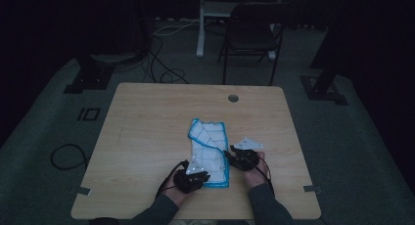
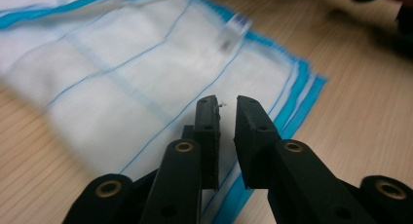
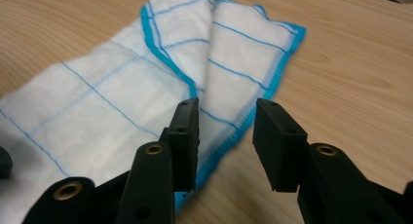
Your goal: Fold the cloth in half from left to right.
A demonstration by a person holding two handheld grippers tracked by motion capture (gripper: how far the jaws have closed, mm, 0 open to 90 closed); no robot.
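A white woven cloth with thin blue grid lines and a bright blue stitched hem [image 1: 209,154] lies partly folded on the pale wooden surface [image 1: 147,117], toward its 5 o'clock area. The left gripper [image 2: 226,103] hovers over the cloth's near corner, jaws slightly parted and empty. The right gripper [image 3: 226,109] sits at the cloth's 3 o'clock edge, jaws open, pinching nothing. The cloth looks light, limp and thin; it would likely sag when lifted, so the hemmed corners seem the best hold.
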